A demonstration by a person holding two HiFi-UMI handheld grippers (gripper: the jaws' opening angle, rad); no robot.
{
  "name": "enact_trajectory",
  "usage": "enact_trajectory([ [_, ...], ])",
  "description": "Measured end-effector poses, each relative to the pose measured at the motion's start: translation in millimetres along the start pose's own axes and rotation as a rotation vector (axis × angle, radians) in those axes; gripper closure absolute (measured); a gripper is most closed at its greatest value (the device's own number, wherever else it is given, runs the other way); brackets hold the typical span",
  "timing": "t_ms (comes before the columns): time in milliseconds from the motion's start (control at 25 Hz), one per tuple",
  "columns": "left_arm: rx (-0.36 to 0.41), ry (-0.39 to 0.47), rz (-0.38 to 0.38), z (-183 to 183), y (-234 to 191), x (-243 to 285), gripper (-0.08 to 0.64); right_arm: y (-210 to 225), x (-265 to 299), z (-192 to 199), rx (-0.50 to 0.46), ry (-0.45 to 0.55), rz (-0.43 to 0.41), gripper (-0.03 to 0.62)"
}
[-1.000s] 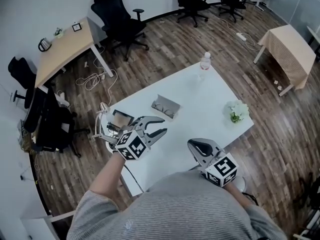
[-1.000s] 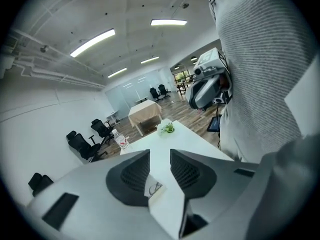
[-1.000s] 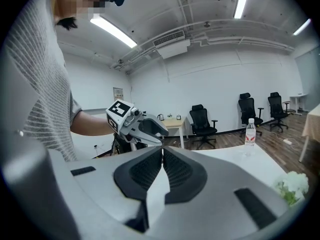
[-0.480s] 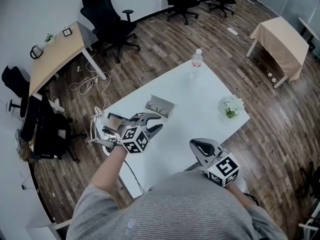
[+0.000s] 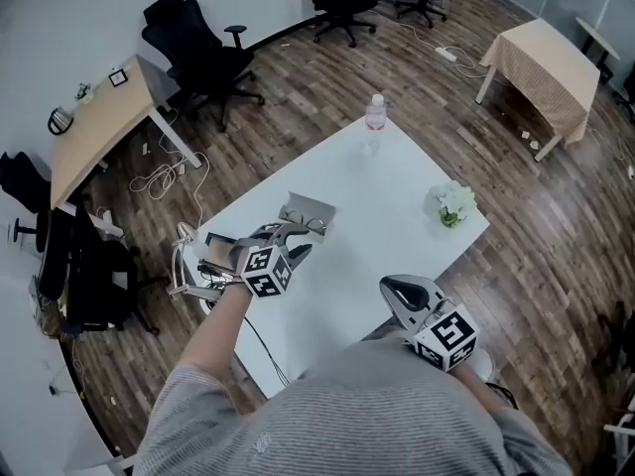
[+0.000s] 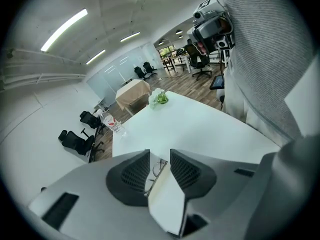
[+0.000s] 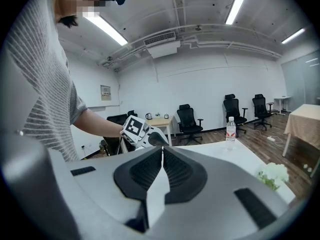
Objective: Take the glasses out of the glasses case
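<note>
At far left a wooden desk (image 5: 94,132) stands off the white table's (image 5: 397,226) left corner, with floor between them. The left gripper (image 5: 296,238) reaches in over the table's left edge. Its jaws are apart with a narrow gap and clamp nothing. Its tips sit at the near-left side of the open glasses case (image 5: 310,206); I cannot tell whether they touch it. The case lies close to the table's far-left edge. In the left gripper view the glasses (image 6: 159,167) show in the gap between the jaws, just beyond them.

Right of the case the tabletop is bare across the middle. A water bottle (image 5: 375,117) stands at the far corner and a small bunch of flowers (image 5: 449,204) near the right corner, both well apart from the case. The right gripper (image 5: 395,288) hangs over the near edge, its jaws pressed together and empty. A cloth-covered table (image 5: 544,62) stands far right, across open floor.

A second ago the left gripper was well short of the case with its jaws spread wider; it has since moved far-right to the case and narrowed. The right gripper has stayed at the near edge, still closed.
</note>
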State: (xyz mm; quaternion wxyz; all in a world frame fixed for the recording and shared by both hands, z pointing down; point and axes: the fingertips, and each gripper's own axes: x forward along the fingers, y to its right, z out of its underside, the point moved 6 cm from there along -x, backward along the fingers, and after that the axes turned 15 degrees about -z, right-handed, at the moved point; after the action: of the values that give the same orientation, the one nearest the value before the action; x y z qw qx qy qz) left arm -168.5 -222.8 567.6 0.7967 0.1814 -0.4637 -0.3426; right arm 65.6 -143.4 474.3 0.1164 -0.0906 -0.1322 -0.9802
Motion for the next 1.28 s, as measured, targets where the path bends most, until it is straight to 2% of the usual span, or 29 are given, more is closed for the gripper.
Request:
enact_trajectory([
  [240, 0.054, -0.033, 0.007, 11, 2, 17, 0.445, 3, -9, -2, 0.003, 0.0, 0.051, 0.575],
  [560, 0.245, -0.091, -0.002, 31, 12, 49, 0.446, 6, -19, 6, 0.02, 0.0, 0.082, 0.575],
  [800, 0.289, -0.119, 0.045, 44, 20, 71, 0.446, 9, -31, 4, 0.033, -0.017, 0.124, 0.575],
  [1000, 0.303, -0.139, 0.053, 55, 20, 84, 0.446, 10, -36, 8, 0.05, -0.017, 0.16, 0.575],
  [1280, 0.36, -0.144, 0.077, 65, 24, 101, 0.446, 11, -40, 12, 0.07, -0.021, 0.207, 0.575],
])
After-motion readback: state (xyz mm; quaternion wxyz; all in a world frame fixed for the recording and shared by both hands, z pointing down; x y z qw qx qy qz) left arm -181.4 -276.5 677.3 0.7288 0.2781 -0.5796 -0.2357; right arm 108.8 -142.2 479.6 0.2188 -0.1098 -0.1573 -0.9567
